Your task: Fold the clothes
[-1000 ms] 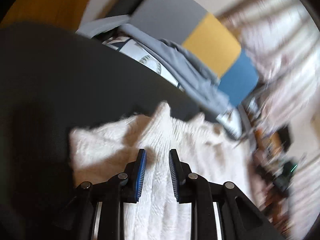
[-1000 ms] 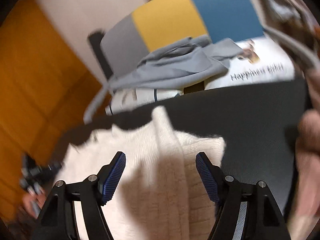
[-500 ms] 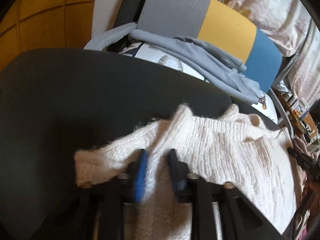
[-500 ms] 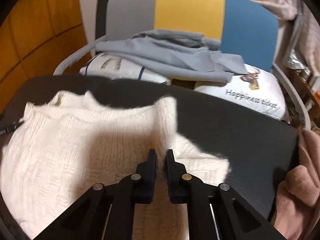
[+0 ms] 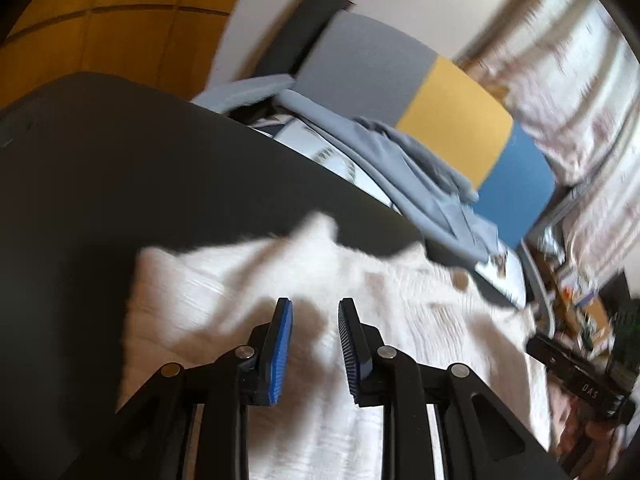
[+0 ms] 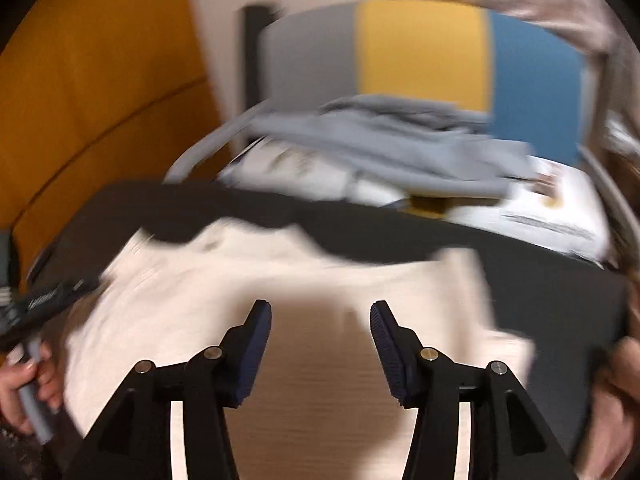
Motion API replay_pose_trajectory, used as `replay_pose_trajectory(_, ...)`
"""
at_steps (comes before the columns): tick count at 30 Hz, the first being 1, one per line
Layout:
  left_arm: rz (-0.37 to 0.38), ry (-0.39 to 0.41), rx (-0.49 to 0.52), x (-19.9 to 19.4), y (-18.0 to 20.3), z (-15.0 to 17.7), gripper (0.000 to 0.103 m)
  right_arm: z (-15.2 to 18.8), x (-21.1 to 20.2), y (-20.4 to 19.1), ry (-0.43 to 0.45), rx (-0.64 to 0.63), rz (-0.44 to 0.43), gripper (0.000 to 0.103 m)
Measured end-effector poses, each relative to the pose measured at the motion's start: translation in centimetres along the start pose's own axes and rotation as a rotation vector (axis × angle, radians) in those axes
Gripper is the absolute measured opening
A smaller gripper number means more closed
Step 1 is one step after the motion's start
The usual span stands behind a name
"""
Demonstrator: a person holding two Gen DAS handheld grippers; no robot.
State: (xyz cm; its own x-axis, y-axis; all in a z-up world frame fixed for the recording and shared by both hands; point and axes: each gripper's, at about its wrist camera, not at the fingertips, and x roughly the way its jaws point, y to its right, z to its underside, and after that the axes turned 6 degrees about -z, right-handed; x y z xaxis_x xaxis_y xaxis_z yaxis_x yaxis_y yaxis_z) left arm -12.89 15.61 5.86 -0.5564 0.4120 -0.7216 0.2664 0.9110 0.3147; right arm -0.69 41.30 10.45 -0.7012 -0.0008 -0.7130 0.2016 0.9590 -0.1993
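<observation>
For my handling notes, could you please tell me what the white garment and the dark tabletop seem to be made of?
White garment: apparently a soft, fuzzy knit; ribbed rows show despite blur. Dark tabletop: smooth, matte black, material unclear.

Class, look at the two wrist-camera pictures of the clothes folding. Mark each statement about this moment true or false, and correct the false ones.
1. The white sweater lies on a dark table. True.
2. The right gripper is clamped on the sweater. False: its jaws stand apart above the knit, having just been opening, and pinch nothing.
3. A grey garment lies on the chair behind the table. True.
4. The chair back is red all over. False: it has grey, yellow and blue panels.
5. The left gripper holds the grey garment. False: it is over the white sweater, with its jaws apart.
</observation>
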Motion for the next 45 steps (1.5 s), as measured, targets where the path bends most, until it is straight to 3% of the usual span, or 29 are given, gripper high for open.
replay_pose_trajectory(3, -0.024, 0.006, 0.050, 0.9, 0.4, 1.2, 0.023, -0.5, 3.1, -3.2, -0.119, -0.077, -0.020, 0.053)
replay_pose_trajectory(6, 0.057, 0.053, -0.005, 0.4, -1.4, 2.2, 0.023, -0.3, 5.8, -4.6, -0.196, -0.122, 0.027, 0.050)
replay_pose_trajectory(7, 0.079, 0.051, -0.032, 0.3, -2.0, 2.3, 0.023, -0.1, 6.4, -4.9, -0.208, -0.137, 0.041, 0.045)
replay_pose_trajectory(8, 0.083, 0.052, -0.058, 0.0, -2.5, 2.3, 0.023, 0.0, 6.4, -5.2, -0.194, -0.158, 0.041, 0.024)
replay_pose_trajectory(9, 0.088, 0.053, -0.085, -0.3, -3.0, 2.3, 0.023, 0.0, 6.3, -5.4, -0.184, -0.172, 0.035, 0.011)
replay_pose_trajectory(11, 0.091, 0.056, -0.115, -0.7, -3.5, 2.4, 0.024, -0.4, 5.9, -5.6, -0.166, -0.180, 0.050, 0.005)
replay_pose_trajectory(16, 0.085, 0.045, -0.115, -1.1, -3.6, 3.1, 0.024, -2.4, 5.0, -6.0, -0.028, -0.169, 0.117, 0.005)
replay_pose_trajectory(18, 0.088, 0.038, -0.091, -1.6, -3.2, 3.7, 0.024, -2.4, 6.4, -5.4, -0.023, -0.136, 0.148, 0.005)
replay_pose_trajectory(20, 0.109, 0.021, -0.079, -2.0, -2.6, 3.4, 0.024, -2.1, 8.6, -4.1, -0.049, -0.050, 0.109, 0.005)
replay_pose_trajectory(22, 0.144, 0.014, -0.082, -2.6, -2.0, 3.0, 0.024, -1.1, 9.3, -3.0, -0.011, 0.009, 0.072, 0.006)
replay_pose_trajectory(26, 0.152, -0.043, -0.031, -1.5, 1.4, 1.4, 0.028, -0.7, 8.8, -2.6, 0.026, 0.035, 0.033, 0.006)
replay_pose_trajectory(31, -0.030, -0.093, 0.192, 1.4, 7.0, 0.1, 0.031, -0.4, 8.5, -2.0, 0.043, 0.073, -0.008, 0.005)
replay_pose_trajectory(35, -0.179, -0.136, 0.283, 3.8, 9.2, -0.6, 0.036, -0.4, 8.6, -1.7, 0.049, 0.089, -0.021, 0.005)
replay_pose_trajectory(37, -0.159, -0.142, 0.279, 4.6, 9.0, -0.6, 0.034, -0.3, 8.5, -1.5, 0.053, 0.101, -0.035, 0.005)
replay_pose_trajectory(39, -0.129, -0.140, 0.279, 5.0, 8.9, -0.6, 0.010, -0.3, 8.6, -1.4, 0.057, 0.107, -0.042, 0.005)
replay_pose_trajectory(40, -0.117, -0.134, 0.278, 4.9, 8.8, -0.7, 0.006, -0.3, 8.5, -1.4, 0.059, 0.110, -0.044, 0.005)
replay_pose_trajectory(43, -0.070, -0.061, 0.236, 3.0, 8.6, -2.1, 0.004, -0.2, 8.4, -1.4, 0.065, 0.116, -0.051, 0.005)
replay_pose_trajectory(45, -0.049, 0.040, 0.237, 1.4, 9.0, -3.2, 0.000, -0.2, 8.4, -1.3, 0.068, 0.119, -0.053, 0.005)
